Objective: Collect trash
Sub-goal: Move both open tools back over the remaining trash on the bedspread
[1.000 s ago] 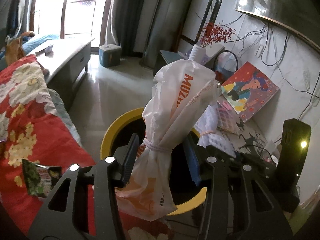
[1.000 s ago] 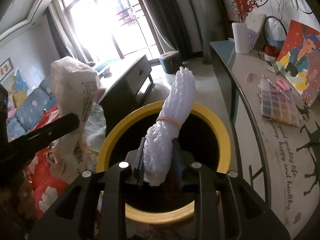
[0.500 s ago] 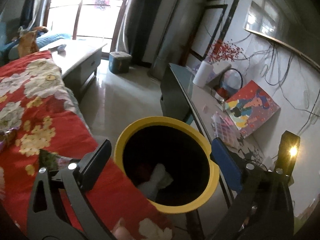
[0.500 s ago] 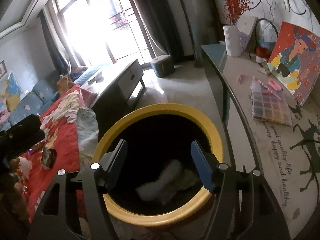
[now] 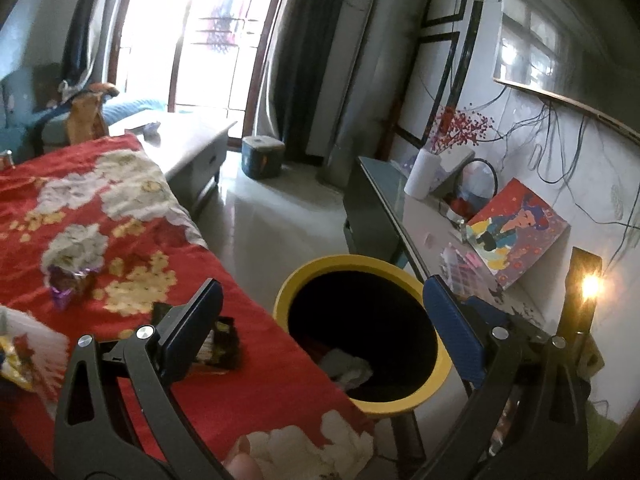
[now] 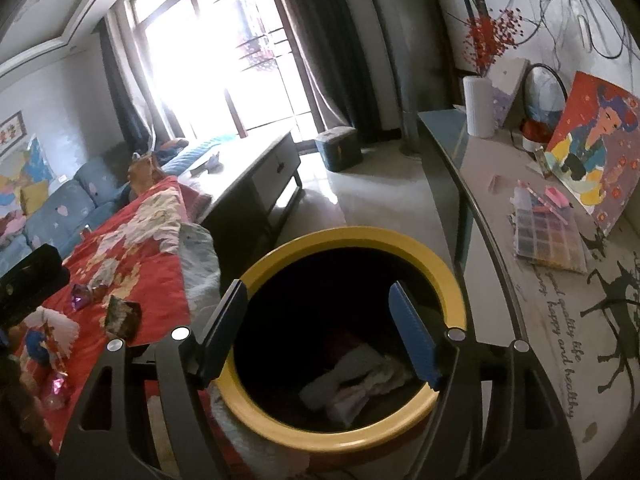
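A yellow-rimmed black bin point(image 5: 348, 262) point(image 6: 360, 236) stands between a red flowered blanket and a desk. Two white tied bags point(image 5: 352, 368) point(image 6: 360, 376) lie at its bottom. My left gripper point(image 5: 320, 292) hangs wide open above the bin's left edge and the blanket, with nothing between its fingers. My right gripper point(image 6: 317, 289) is over the bin's mouth, its jaws still opening and empty. On the blanket point(image 5: 120, 240) lie a dark wrapper point(image 5: 220, 344) point(image 6: 124, 316), a purple wrapper point(image 5: 68, 284) point(image 6: 82, 296) and a colourful snack bag point(image 5: 24, 356).
A glass-topped desk point(image 6: 500, 280) runs along the right with a painting point(image 6: 596, 148), a bead box point(image 6: 548, 240) and a white vase point(image 6: 478, 108). A low grey table point(image 6: 256, 164) and pale floor point(image 5: 280, 208) lie beyond the bin. A sofa point(image 6: 60, 208) is far left.
Both grippers opened and let their white bags fall into the bin. The left gripper pulled back and up, so more of the blanket now shows.
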### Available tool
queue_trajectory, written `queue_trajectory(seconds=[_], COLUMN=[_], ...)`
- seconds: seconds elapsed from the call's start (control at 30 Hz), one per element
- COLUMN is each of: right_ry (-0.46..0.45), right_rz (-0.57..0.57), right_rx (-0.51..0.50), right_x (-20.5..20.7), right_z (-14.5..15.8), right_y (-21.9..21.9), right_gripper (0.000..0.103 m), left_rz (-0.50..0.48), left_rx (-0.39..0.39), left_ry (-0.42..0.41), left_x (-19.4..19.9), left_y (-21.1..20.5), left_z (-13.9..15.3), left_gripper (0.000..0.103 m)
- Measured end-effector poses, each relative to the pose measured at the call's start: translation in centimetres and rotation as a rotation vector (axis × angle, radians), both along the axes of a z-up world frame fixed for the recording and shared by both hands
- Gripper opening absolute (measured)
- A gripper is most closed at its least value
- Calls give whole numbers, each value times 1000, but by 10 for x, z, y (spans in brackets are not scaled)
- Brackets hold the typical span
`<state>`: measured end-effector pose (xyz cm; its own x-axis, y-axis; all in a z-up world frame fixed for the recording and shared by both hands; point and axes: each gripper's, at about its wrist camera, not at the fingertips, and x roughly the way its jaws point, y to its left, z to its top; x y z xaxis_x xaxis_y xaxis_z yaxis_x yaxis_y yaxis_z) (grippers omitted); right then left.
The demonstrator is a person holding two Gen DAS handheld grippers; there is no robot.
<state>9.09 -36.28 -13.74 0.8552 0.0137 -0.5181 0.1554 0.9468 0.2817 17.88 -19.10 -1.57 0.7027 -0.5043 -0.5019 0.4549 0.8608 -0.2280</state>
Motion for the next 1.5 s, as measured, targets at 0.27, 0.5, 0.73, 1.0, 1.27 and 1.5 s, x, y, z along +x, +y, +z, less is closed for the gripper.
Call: queue_trajectory(seconds=[0.27,0.5,0.73,1.0,1.27,1.5], right_ry=[-25,-46,-60,-69,-66,-71], right_rz=[33,78,131,202,276,352], right_rx=[-18,-42,-67,-89,-107,-127], right_x=[-4,-7,-9,-11,-14,-16], right_z=[13,24,34,39,41,44], right_y=[17,38,63,95,124,153], right_gripper=[71,71,71,71,71,71], left_rz=[52,102,146,200,251,293], left_rx=[-23,-43,-59,-78,-90,-108], left_ry=[-38,-49,-61,-63,-61,-57], left_x=[-11,-17,-24,-30,-32,-34], left_y=[26,51,76,103,126,146], left_z=[10,13,16,16,14,13], left_gripper=[92,92,92,92,92,92])
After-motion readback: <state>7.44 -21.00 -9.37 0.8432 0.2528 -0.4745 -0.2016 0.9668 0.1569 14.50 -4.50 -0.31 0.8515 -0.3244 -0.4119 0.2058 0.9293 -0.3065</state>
